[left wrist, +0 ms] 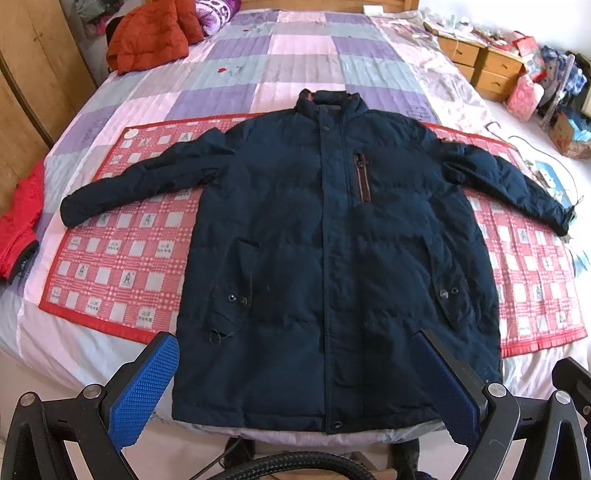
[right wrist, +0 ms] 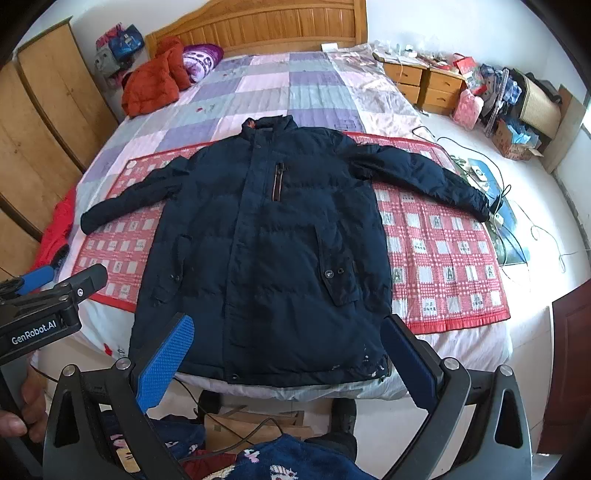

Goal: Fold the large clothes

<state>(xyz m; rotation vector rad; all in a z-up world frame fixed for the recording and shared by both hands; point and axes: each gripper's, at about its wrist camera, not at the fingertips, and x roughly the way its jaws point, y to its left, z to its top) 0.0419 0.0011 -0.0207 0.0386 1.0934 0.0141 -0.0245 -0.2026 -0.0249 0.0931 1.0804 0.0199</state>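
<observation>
Jacket: navy padded jacket point(left wrist: 332, 236) is lying flat at your 12 o'clock.
Left gripper point(left wrist: 303, 387): gaping wide, holding nothing.
Right gripper point(right wrist: 288, 365): gaping wide, holding nothing.

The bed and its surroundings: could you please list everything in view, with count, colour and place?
jacket: one, navy, spread flat face-up on the mat, sleeves out
mat: one, red check, under the jacket
quilt: one, purple and pink patchwork, covering the bed
orange coat: one, bunched near the headboard
red garment: one, at the bed's left edge
headboard: one, wooden
wardrobe: one, wooden, left of the bed
nightstands: two, wooden, right of the bed
left gripper: blue pads, jaws open, near the hem
right gripper: blue pads, jaws open, near the hem
</observation>
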